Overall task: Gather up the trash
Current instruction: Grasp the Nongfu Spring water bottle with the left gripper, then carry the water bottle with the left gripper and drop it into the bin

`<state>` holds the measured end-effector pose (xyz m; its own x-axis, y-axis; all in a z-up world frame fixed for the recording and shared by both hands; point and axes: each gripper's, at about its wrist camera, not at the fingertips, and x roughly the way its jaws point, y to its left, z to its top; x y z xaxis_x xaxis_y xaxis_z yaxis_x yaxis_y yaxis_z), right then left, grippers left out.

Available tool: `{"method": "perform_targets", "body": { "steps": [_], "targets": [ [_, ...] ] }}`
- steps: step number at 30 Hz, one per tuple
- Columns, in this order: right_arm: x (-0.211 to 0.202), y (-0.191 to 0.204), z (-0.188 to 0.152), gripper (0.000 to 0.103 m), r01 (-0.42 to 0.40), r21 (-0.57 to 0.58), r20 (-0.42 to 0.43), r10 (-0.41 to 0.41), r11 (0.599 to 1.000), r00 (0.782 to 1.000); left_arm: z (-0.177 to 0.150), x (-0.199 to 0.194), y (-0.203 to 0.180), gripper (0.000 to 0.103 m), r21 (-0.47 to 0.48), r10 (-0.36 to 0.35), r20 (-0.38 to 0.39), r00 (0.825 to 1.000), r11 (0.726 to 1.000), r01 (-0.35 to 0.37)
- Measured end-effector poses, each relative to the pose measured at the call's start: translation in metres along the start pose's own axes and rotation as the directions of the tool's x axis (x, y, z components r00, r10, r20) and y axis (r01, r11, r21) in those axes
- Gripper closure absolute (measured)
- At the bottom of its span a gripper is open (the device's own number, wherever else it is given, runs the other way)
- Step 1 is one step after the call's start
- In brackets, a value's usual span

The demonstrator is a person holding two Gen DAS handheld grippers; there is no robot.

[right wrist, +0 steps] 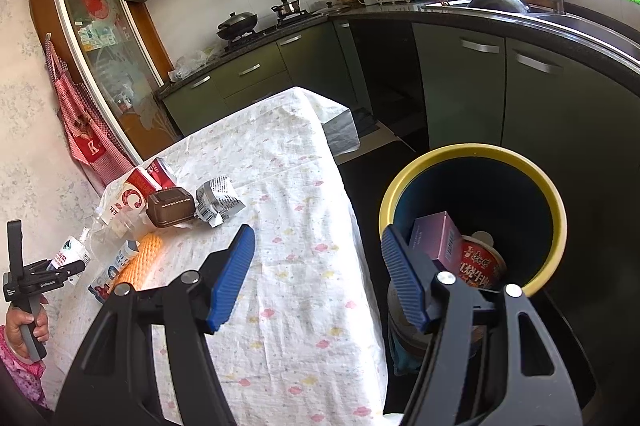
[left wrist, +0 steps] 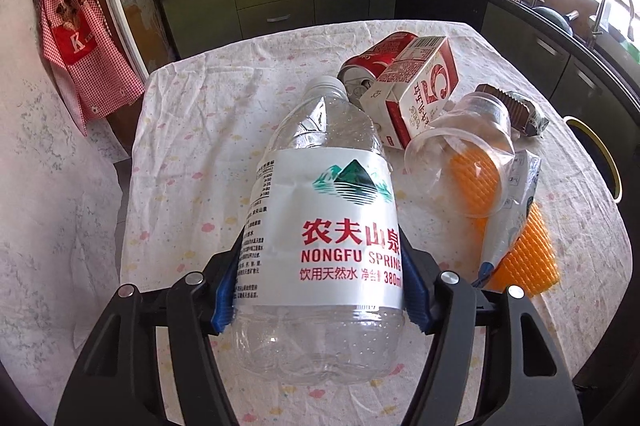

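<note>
Between the blue pads of the left gripper [left wrist: 320,290] sits an empty water bottle [left wrist: 320,226], clamped at its labelled body with its white cap pointing toward the far edge of the table [left wrist: 192,129]. Just beyond it on the flowered cloth lie a red can [left wrist: 376,59], a milk carton [left wrist: 416,85], a clear plastic cup [left wrist: 460,153] on its side and a brown wrapper [left wrist: 516,107]. At the table's right edge the right gripper [right wrist: 316,278] hangs spread wide and empty, beside the yellow-rimmed bin [right wrist: 472,153] on the floor, which holds a purple box [right wrist: 436,236] and a noodle cup [right wrist: 480,264].
</note>
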<state>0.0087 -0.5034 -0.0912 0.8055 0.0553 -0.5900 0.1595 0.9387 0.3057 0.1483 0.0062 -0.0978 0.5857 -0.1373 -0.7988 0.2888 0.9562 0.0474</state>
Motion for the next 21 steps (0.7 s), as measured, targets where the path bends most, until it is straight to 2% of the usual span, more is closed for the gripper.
{"method": "perform_targets", "body": {
  "steps": [7,11,14,16,21],
  "targets": [
    [-0.011,-0.003,0.004,0.04,0.012,-0.005,0.028,-0.012,1.0,1.0,0.017,-0.044,-0.028,0.038,0.081,-0.034,0.057,0.998,0.996,0.029],
    [-0.022,-0.015,0.006,0.04,0.042,0.01,0.048,-0.042,0.999,0.998,0.034,-0.059,-0.066,0.038,0.163,-0.12,0.06,0.991,0.981,0.109],
    [-0.033,-0.029,0.006,0.04,0.069,0.03,0.064,-0.071,0.997,0.995,0.049,-0.066,-0.108,0.038,0.241,-0.208,0.054,0.977,0.952,0.189],
    [-0.041,-0.039,0.005,0.04,0.084,0.048,0.077,-0.088,0.995,0.993,0.059,-0.067,-0.141,0.038,0.304,-0.262,0.045,0.964,0.923,0.237],
    [-0.065,-0.066,0.001,0.04,0.119,0.094,0.108,-0.129,0.988,0.986,0.08,-0.057,-0.238,0.038,0.421,-0.405,-0.054,0.913,0.82,0.389]
  ]
}}
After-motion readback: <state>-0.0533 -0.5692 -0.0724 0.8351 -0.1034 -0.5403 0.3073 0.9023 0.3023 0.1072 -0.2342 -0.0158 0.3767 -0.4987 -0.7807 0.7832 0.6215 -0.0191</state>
